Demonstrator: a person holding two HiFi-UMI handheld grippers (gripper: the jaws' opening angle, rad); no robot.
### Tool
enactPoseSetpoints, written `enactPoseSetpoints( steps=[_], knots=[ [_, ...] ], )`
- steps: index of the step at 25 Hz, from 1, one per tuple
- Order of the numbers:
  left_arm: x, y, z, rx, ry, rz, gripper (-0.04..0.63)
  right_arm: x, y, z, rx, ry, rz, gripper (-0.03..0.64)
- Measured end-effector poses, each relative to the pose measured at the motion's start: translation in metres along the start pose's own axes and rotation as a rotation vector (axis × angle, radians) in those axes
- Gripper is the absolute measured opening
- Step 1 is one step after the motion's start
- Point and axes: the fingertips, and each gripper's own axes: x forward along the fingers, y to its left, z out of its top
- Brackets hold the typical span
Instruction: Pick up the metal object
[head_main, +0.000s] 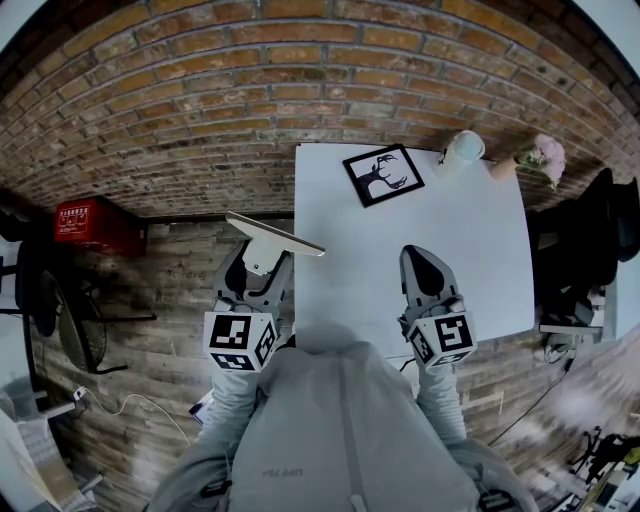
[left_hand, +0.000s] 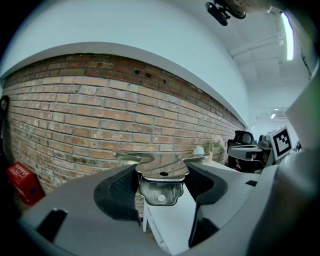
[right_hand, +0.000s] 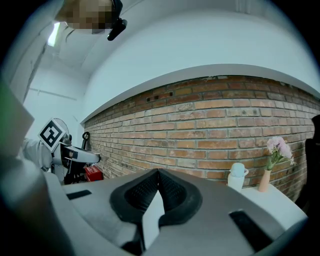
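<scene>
The metal object (head_main: 275, 236) is a flat shiny bracket with a hole and a rivet. It is held in the air off the left edge of the white table (head_main: 480, 260), above the wooden floor. My left gripper (head_main: 258, 262) is shut on it. In the left gripper view the bracket (left_hand: 161, 164) sits crosswise between the two dark pads (left_hand: 117, 187), sticking out past them toward the brick wall. My right gripper (head_main: 422, 258) hovers over the table's near part. In the right gripper view its jaws (right_hand: 158, 176) meet at the tips with nothing between them.
At the table's far end lie a black-framed deer picture (head_main: 383, 175), a white cup (head_main: 461, 152) and a small vase of pink flowers (head_main: 545, 155). A brick wall runs behind. A red box (head_main: 92, 222) sits on the floor at left, a dark chair (head_main: 590, 240) at right.
</scene>
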Motion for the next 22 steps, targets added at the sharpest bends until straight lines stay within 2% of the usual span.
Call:
enactPoseSetpoints(
  steps=[22],
  knots=[
    [-0.0006,0.0005,0.0001,0.011,0.008,0.012,0.301,-0.0004,0.0001,-0.0077,0.010,0.021,0.009,0.023]
  ],
)
